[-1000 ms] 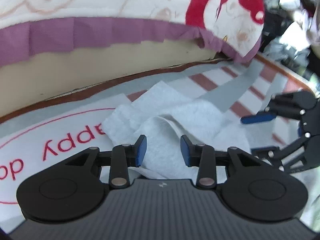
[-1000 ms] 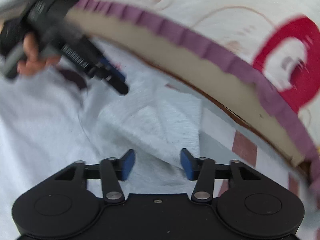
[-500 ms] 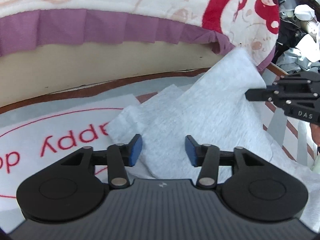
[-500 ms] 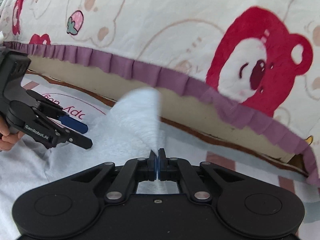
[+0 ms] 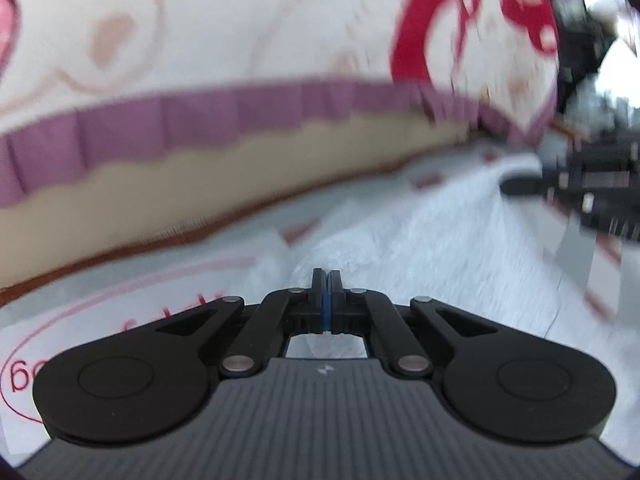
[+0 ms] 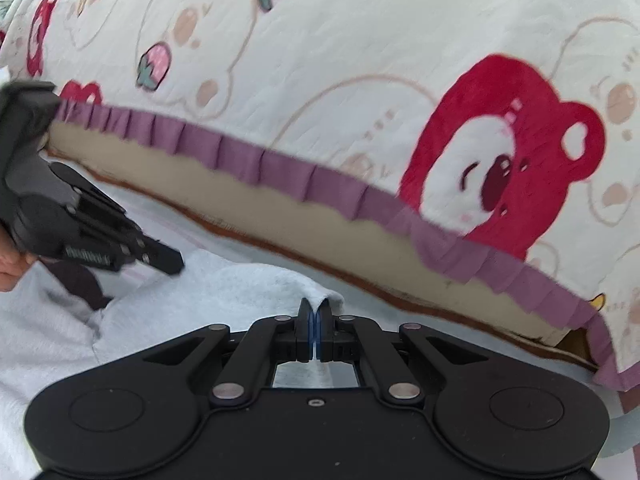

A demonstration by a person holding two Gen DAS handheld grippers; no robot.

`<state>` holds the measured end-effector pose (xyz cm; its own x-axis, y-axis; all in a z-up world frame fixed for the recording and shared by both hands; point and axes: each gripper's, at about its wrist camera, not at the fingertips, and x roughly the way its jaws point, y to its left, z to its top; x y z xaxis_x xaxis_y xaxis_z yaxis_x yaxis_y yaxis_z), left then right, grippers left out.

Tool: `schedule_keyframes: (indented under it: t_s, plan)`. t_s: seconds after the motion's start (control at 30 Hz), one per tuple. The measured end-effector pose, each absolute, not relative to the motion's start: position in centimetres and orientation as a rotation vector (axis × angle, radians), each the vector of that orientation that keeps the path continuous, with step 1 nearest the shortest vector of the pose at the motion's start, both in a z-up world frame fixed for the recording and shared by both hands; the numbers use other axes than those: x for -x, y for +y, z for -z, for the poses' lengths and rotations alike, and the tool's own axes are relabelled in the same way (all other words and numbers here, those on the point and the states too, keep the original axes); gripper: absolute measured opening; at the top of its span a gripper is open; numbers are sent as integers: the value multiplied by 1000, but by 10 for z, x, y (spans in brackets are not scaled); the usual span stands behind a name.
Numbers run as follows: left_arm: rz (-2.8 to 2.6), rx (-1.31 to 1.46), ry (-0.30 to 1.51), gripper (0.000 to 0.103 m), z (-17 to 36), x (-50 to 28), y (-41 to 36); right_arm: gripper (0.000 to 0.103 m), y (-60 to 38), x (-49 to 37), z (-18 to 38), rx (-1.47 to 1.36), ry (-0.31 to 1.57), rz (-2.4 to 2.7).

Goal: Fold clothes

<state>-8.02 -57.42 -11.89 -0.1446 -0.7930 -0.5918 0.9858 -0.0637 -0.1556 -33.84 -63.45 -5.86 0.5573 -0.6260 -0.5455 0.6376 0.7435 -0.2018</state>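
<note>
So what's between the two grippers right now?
Only the grey garment, spanning from the left gripper to the right gripper, in the right wrist view.

Garment (image 6: 248,284): fuzzy pale cloth. Bedspread (image 6: 320,80): quilted printed cotton (purple frill). Hand-held gripper (image 6: 314,320): matt black plastic.

The pale grey fleecy garment (image 6: 240,288) lies on the printed floor mat (image 5: 100,320), before the bear-patterned quilt with purple frill (image 6: 360,100), between both grippers' pinches.

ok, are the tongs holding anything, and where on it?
Both tongs, left and right, are shut on the light grey garment, each pinching a raised fold of its fabric.
</note>
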Motion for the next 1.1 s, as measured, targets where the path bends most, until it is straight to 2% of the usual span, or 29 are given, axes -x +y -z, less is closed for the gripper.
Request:
schedule_keyframes:
  t_s: [0.1, 0.2, 0.23, 0.3, 0.33, 0.37, 0.4, 0.43, 0.57, 0.67, 0.7, 0.77, 0.83, 1.0, 1.1]
  plan:
    - [1575, -346, 589, 0, 106, 69, -577, 0, -647, 330, 56, -67, 617, 770]
    - [1473, -400, 497, 0, 115, 70, -585, 2, -674, 307, 74, -168, 708, 800]
    - [1446, -434, 506, 0, 123, 70, -590, 2, -684, 300, 82, -210, 749, 806]
    - [1410, -465, 637, 0, 142, 63, -597, 5, -697, 299, 97, -304, 825, 808]
    - [1414, -456, 657, 1, 145, 61, -594, 8, -698, 307, 99, -343, 817, 830]
    - [1418, -447, 676, 2, 147, 60, -591, 20, -696, 319, 97, -388, 783, 856]
    - [1424, -440, 688, 2, 148, 58, -589, 38, -694, 332, 95, -433, 753, 881]
    - [1435, -441, 683, 2, 144, 57, -588, 41, -692, 347, 93, -478, 731, 907]
    - [1476, -377, 724, 4, 128, 42, -586, 41, -677, 400, 87, -611, 702, 927]
    - [1471, -333, 766, 4, 116, 26, -574, 42, -659, 414, 88, -621, 764, 895]
    - [1436, -340, 768, 5, 115, 15, -559, 46, -651, 414, 91, -598, 789, 886]
    - [1367, -354, 773, 15, 113, -6, -530, 56, -639, 412, 97, -558, 824, 886]
    - [1298, -367, 777, 37, 110, -27, -501, 56, -633, 411, 105, -568, 824, 899]
    - [1125, -398, 783, 46, 104, -79, -429, 56, -630, 395, 124, -591, 807, 962]
    - [1021, -415, 785, 46, 101, -111, -386, 58, -626, 385, 126, -568, 800, 979]
